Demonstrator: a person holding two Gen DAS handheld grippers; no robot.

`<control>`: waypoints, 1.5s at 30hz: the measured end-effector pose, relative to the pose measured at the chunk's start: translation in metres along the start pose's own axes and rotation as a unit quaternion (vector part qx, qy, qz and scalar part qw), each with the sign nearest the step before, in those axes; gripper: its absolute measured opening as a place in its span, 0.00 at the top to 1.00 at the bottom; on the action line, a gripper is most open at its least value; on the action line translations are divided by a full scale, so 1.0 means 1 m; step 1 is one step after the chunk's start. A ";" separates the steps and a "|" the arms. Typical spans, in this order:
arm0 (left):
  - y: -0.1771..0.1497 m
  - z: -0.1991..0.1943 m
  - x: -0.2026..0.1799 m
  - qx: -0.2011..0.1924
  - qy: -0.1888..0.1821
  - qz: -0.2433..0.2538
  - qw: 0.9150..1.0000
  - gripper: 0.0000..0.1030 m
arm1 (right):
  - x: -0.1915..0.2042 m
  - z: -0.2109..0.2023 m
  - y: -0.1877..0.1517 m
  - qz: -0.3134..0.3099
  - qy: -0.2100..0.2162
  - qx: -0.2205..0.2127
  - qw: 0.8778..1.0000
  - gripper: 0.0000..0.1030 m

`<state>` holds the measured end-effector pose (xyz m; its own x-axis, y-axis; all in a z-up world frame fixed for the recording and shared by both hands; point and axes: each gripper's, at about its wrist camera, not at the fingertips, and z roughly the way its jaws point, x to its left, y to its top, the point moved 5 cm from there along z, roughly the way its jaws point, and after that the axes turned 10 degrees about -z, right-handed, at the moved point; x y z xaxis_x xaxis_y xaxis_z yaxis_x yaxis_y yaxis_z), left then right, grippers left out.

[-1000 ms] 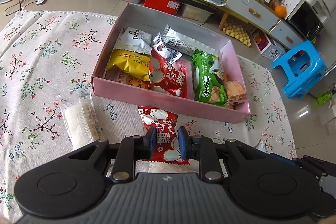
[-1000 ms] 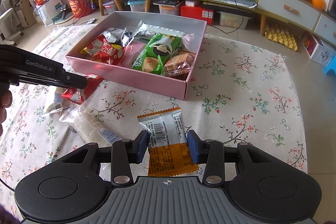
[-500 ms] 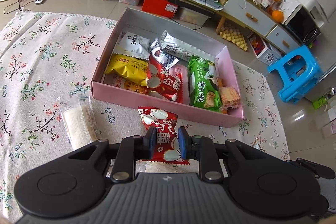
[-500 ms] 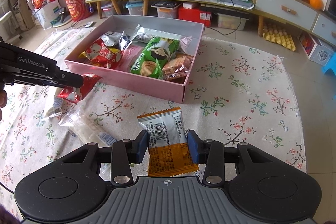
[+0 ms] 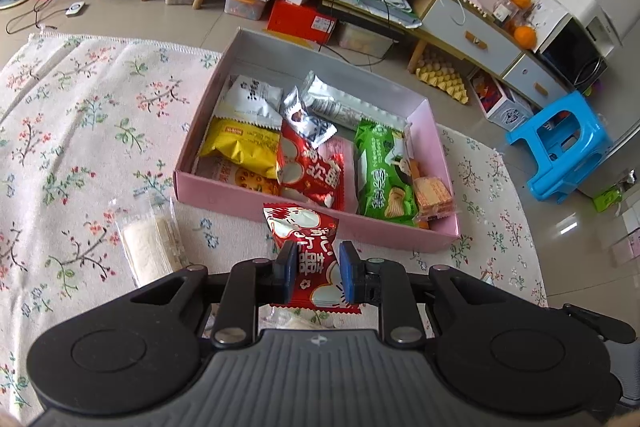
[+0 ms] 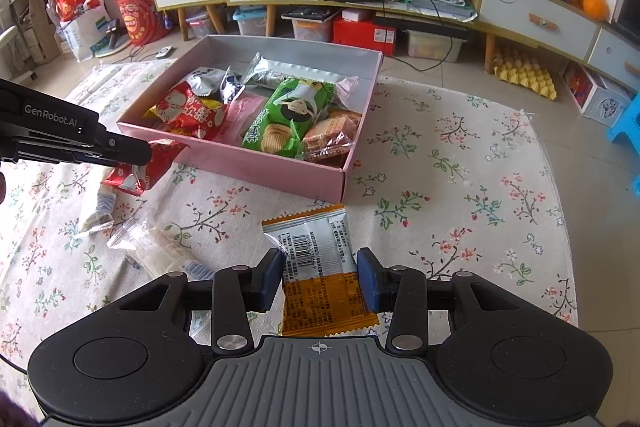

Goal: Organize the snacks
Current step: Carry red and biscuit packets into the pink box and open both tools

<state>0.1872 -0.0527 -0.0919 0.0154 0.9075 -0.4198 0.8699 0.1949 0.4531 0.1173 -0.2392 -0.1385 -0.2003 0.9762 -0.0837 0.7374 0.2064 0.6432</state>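
On the floral cloth (image 5: 80,131), both grippers grasp packets: left gripper (image 5: 318,277) a red packet (image 5: 308,239), right gripper (image 6: 320,281) an orange packet (image 6: 320,267). Either could snag the pink box's (image 6: 256,163) near wall and slip.

Left gripper (image 5: 316,275) clamped on a red snack packet (image 5: 306,247), blue pads pressed against both its sides, packet's far end reaching just short of the near wall of the pink box (image 5: 256,205). Box sitting on a floral cloth (image 5: 80,131), filled with a yellow packet (image 5: 240,147), a white packet (image 5: 252,99), a second red packet (image 5: 312,171), a green chip packet (image 5: 380,171), a clear wafer pack (image 5: 434,195) and a silver packet (image 5: 340,107). Clear packet of pale biscuits (image 5: 150,247) lying on the cloth left of the gripper. Blue stool (image 5: 560,147) standing on the tile floor at right.
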 end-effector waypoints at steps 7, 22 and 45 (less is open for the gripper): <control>0.015 -0.006 0.004 -0.019 -0.011 -0.009 1.000 0.80 | -0.005 -0.002 0.010 0.020 0.002 -0.014 1.000 0.62; 0.059 -0.003 0.005 -0.060 -0.038 -0.031 0.997 0.80 | -0.012 0.008 0.049 0.083 0.025 -0.051 0.995 0.62; 0.090 0.036 0.009 -0.056 -0.053 -0.047 0.996 0.69 | -0.008 0.086 0.129 0.175 0.091 -0.086 0.977 0.44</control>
<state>0.2836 -0.0405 -0.0829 -0.0061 0.8402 -0.5422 0.8101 0.3221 0.4899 0.2697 -0.2143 -0.1203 -0.0789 0.9537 0.2904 0.6650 -0.1666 0.7281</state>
